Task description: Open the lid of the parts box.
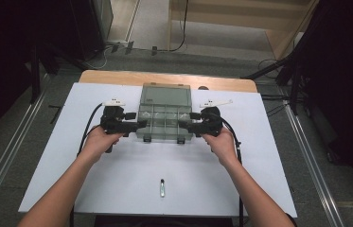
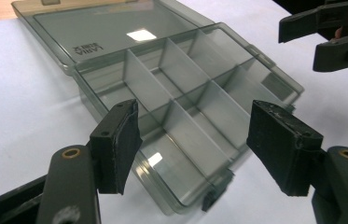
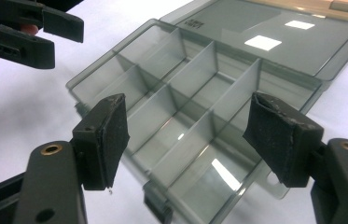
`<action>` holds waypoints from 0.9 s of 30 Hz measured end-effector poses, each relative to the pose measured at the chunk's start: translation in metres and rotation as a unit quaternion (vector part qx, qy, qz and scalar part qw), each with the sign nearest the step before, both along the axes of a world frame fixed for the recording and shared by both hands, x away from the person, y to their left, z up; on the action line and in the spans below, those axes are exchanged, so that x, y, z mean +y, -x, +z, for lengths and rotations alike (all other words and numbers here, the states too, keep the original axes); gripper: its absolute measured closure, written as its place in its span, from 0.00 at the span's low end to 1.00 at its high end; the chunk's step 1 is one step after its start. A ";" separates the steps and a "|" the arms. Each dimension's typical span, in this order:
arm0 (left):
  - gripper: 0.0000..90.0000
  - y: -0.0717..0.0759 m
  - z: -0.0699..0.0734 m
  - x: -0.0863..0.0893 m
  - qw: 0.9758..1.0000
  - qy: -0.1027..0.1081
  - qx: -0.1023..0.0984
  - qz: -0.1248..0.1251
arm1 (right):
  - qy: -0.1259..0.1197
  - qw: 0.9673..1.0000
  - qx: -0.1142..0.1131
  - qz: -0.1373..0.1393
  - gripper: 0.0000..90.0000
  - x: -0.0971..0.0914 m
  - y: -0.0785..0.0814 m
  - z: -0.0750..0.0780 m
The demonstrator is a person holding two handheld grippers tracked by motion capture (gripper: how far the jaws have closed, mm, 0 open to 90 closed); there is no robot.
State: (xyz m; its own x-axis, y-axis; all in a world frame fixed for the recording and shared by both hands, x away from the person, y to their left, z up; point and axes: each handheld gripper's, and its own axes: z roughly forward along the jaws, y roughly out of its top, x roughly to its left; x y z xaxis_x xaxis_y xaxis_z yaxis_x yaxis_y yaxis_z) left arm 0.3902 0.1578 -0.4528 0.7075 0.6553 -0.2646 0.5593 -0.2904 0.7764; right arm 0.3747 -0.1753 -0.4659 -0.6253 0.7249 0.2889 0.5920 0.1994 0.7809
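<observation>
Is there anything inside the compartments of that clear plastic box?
No. In the left gripper view the open organizer box shows bare see-through compartments with only the dividers between them.

open box (image 1: pixel 164 118) between grippers — table (image 1: pixel 117 175) free

White table top (image 1: pixel 131 170), grey floor (image 1: pixel 4 156), wooden steps (image 1: pixel 240 23), dark surroundings

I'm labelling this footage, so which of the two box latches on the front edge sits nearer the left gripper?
The latch at the left end of the organizer box's front edge; the other latch sits toward the right gripper, away from the left gripper.
</observation>
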 end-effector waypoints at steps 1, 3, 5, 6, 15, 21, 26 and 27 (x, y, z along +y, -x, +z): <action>0.38 0.002 0.000 0.001 1.000 0.000 -0.002 -0.001 | 0.001 1.000 -0.001 0.002 0.34 0.001 0.002 0.000; 0.38 0.005 0.002 0.002 1.000 0.005 0.000 -0.005 | 0.000 1.000 -0.003 0.004 0.34 0.001 0.006 0.001; 0.38 0.009 0.003 0.003 1.000 0.004 -0.003 -0.007 | -0.002 1.000 -0.006 0.008 0.33 0.001 0.010 0.002; 0.38 0.011 0.004 0.003 1.000 0.003 -0.003 -0.008 | -0.001 1.000 -0.007 0.009 0.33 0.001 0.012 0.003; 0.38 0.022 0.005 0.004 1.000 0.001 -0.005 -0.015 | -0.003 1.000 -0.006 0.020 0.33 0.000 0.026 0.004; 0.38 0.025 0.005 0.002 1.000 0.000 -0.002 -0.017 | -0.015 1.000 -0.007 0.024 0.33 -0.002 0.032 0.005; 0.38 0.027 0.005 -0.001 1.000 0.000 -0.002 -0.025 | -0.012 1.000 -0.007 0.027 0.33 0.000 0.036 0.006; 0.38 0.028 0.004 -0.001 1.000 -0.001 -0.003 -0.028 | -0.013 1.000 -0.007 0.027 0.33 0.001 0.036 0.006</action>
